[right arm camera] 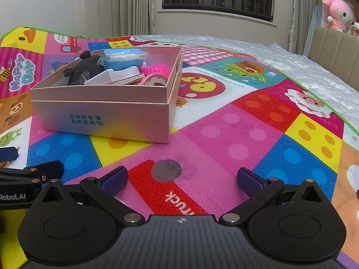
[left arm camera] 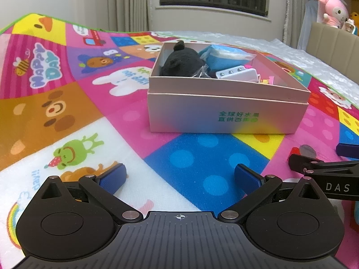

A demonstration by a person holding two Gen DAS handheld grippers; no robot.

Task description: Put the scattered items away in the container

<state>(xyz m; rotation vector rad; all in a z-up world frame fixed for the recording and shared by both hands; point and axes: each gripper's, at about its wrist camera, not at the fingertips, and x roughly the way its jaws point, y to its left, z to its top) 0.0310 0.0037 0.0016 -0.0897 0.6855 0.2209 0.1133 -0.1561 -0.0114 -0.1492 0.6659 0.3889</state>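
Note:
A pink cardboard box [left arm camera: 224, 116] with green print stands on the play mat, ahead of both grippers; it also shows in the right wrist view [right arm camera: 125, 121] at left. Inside lie a black plush toy [left arm camera: 181, 61], a blue packet [left arm camera: 226, 58], a white case [left arm camera: 237, 74] and pink items [right arm camera: 157, 71]. My left gripper [left arm camera: 180, 176] is open and empty, low over the mat in front of the box. My right gripper [right arm camera: 182, 179] is open and empty, over a red patch of the mat to the right of the box.
The colourful cartoon play mat [right arm camera: 246, 121] covers a bed with a white quilt [right arm camera: 280, 53]. A beige headboard [right arm camera: 336, 51] with a pink plush [right arm camera: 340, 13] stands at the right. Curtains and a barred window are behind. The right gripper's arm [left arm camera: 327, 179] shows at the left view's right edge.

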